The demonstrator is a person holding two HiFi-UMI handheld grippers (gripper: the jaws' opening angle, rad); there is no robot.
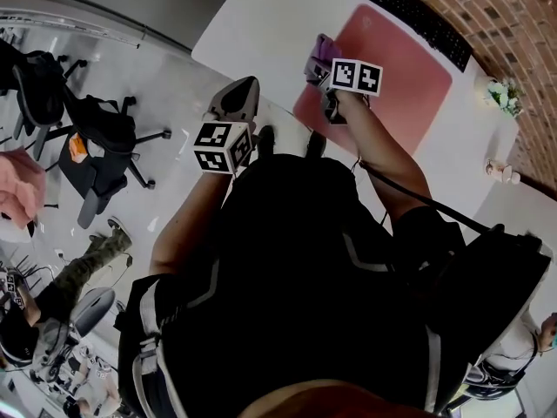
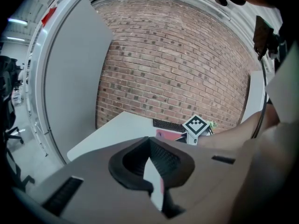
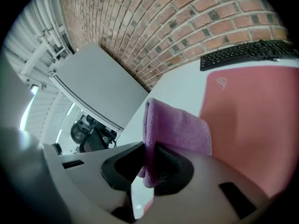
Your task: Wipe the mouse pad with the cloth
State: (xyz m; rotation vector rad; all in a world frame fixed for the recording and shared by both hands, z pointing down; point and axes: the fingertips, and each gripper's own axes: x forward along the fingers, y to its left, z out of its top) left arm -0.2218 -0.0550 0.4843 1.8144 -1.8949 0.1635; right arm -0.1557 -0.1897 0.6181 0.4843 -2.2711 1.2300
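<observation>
Right gripper: clamps a folded purple cloth between both pads, fingers clenched on the fold, free end of the cloth standing up past the jaw tips. Cloth: hangs at the left edge of the pink mouse pad, partly over bare white desk; contact with the pad not discernible in any view. Mouse pad: lies flat across the middle of the desk, far edge just beside a black keyboard. Keyboard: runs along the far edge of the desk, close under the brick wall. Left gripper: closes tip to tip on nothing, pads touching at the front, only a sliver of desk and pad visible through the gap behind them. Hovers in the air at the near edge of the desk, left of the pad and apart from the cloth, pointing toward the far edge. Small potted plant: stands near the far right corner of the desk, well apart from the pad. Pale figurine: sits at the right edge of the desk, nearer than the plant. Black office chairs: stand on the floor beyond the left edge of the desk.
</observation>
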